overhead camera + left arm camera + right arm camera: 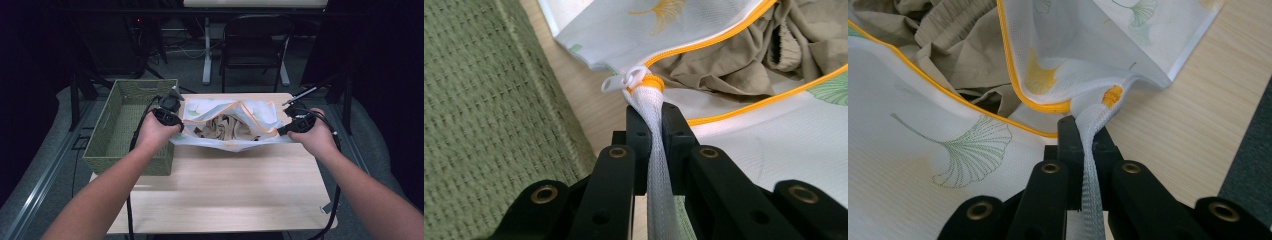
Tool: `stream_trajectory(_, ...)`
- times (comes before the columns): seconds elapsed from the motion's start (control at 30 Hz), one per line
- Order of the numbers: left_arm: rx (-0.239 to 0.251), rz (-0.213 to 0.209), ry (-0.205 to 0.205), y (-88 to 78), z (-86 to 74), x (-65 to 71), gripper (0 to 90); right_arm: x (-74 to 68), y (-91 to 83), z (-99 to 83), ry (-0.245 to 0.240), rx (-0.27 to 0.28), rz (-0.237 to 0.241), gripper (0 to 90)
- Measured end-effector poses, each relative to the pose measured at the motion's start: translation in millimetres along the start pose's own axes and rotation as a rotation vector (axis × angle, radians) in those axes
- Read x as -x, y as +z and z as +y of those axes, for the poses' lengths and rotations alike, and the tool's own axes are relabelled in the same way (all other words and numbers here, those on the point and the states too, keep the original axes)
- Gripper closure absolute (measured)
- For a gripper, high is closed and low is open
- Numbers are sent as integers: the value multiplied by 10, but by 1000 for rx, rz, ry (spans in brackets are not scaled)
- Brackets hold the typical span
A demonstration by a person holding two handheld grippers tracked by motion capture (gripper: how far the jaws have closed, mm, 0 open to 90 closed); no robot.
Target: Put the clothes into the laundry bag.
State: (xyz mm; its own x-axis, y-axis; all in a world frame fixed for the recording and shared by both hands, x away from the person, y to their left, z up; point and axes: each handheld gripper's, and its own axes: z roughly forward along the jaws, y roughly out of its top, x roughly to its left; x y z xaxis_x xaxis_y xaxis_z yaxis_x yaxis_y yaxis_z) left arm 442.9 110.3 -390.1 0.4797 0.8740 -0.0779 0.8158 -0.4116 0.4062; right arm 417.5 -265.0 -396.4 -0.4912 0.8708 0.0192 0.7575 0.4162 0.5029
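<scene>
The white mesh laundry bag with orange zipper trim and printed leaf motifs [227, 127] is lying at the 12 o'clock end of the light wooden table [225, 190], its mouth open with a crumpled beige garment [225, 127] inside. The left gripper [650, 107] is pinching the bag's corner at the white zipper pull [616, 82]; the right gripper [1087, 125] is pinching the opposite corner. Judged progress: the garment is loaded, while closing or moving the bag is pending. The green woven basket [107, 127] is standing at 9 o'clock, just beside the bag. Open tabletop is lying toward 6 o'clock; the table edge is running near at 3 o'clock.
</scene>
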Motion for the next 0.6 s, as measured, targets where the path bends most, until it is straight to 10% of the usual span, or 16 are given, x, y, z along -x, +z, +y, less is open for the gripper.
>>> stream_trajectory(0.6,-14,78,-72,-73,321,-91,848,-48,14,412,49,-119,-93,881)
